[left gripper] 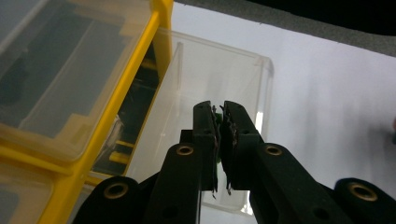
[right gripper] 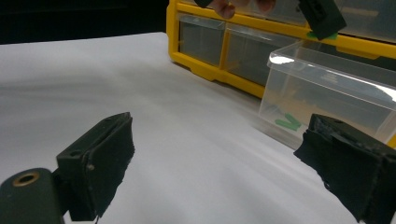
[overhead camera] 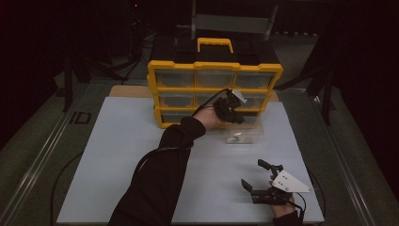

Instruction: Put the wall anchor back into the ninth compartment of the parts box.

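A yellow organiser cabinet point(overhead camera: 153, 89) with clear drawers stands at the back of the white board. One clear drawer point(overhead camera: 248, 134) is pulled out at its lower right, with small green pieces point(right gripper: 288, 122) on its bottom. My left gripper point(overhead camera: 234, 115) hangs over that drawer point(left gripper: 224, 70), jaws closed on a small green piece point(left gripper: 215, 113); the right gripper view shows the same green piece point(right gripper: 322, 35) at its tip. My right gripper point(overhead camera: 253, 173) rests low near the board's front right, open and with nothing in it point(right gripper: 224, 158).
The white board point(overhead camera: 127, 155) spreads wide to the left and in front of the cabinet point(right gripper: 210, 70). A yellow handle point(overhead camera: 215, 44) tops the cabinet. Dark metal rails run along both sides of the board. A sleeve point(overhead camera: 160, 174) crosses the middle.
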Demonstrator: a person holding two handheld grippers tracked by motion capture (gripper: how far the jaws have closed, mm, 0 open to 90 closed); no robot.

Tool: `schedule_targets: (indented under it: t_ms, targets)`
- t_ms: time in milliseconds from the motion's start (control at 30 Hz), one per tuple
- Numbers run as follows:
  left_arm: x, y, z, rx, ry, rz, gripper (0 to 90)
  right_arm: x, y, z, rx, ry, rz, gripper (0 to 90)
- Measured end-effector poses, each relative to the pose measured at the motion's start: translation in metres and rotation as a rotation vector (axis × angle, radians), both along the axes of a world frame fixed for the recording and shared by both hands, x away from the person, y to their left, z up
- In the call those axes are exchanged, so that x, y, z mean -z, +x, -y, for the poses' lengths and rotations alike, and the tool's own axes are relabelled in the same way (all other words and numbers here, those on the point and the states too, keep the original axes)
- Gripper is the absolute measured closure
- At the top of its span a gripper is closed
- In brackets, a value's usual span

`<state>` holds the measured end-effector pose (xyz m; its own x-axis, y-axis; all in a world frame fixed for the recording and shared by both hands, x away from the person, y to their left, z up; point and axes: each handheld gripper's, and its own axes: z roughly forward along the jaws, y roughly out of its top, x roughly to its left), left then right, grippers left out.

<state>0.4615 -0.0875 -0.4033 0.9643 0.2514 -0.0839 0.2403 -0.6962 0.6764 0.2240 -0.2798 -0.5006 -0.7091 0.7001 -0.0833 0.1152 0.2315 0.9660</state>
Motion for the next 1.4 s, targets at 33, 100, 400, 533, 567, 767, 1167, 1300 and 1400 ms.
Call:
schedule_targets:
  t_ms: [33, 100, 400, 533, 567, 767, 1167, 1300, 1400]
  targets:
    - [0.001, 0.0, 0.002, -0.006, 0.005, 0.005, 85.4, 0.0, 0.0, 0.0, 0.0, -0.001, 0.001, 8.6]
    - [0.003, 0.001, 0.002, -0.008, 0.005, -0.004, 85.4, 0.0, 0.0, 0.0, 0.0, -0.003, 0.001, 8.6]
    - [-0.002, 0.001, -0.006, -0.029, -0.01, 0.014, 69.0, 0.0, 0.0, 0.001, 0.004, 0.0, 0.001, 8.6]
    - [-0.007, -0.005, -0.008, -0.03, -0.017, 0.018, 54.9, -0.001, 0.0, 0.001, 0.007, -0.001, 0.002, 8.6]
    - [-0.008, -0.008, -0.009, -0.025, -0.018, 0.012, 52.6, -0.001, 0.0, 0.001, 0.007, -0.001, 0.001, 8.6]
    - [-0.012, -0.018, -0.019, -0.02, -0.03, -0.002, 29.6, 0.0, 0.0, 0.001, 0.007, -0.007, 0.002, 8.6]
    - [-0.01, -0.035, -0.06, -0.014, -0.095, -0.053, 0.3, 0.001, 0.0, -0.001, 0.013, -0.015, -0.001, 8.6]
    - [-0.009, -0.041, -0.074, -0.027, -0.084, -0.052, 0.3, 0.001, 0.0, 0.0, 0.013, -0.017, -0.002, 8.6]
    - [-0.008, -0.046, -0.085, -0.035, -0.093, -0.051, 0.3, 0.001, 0.001, -0.001, 0.012, -0.021, -0.004, 8.6]
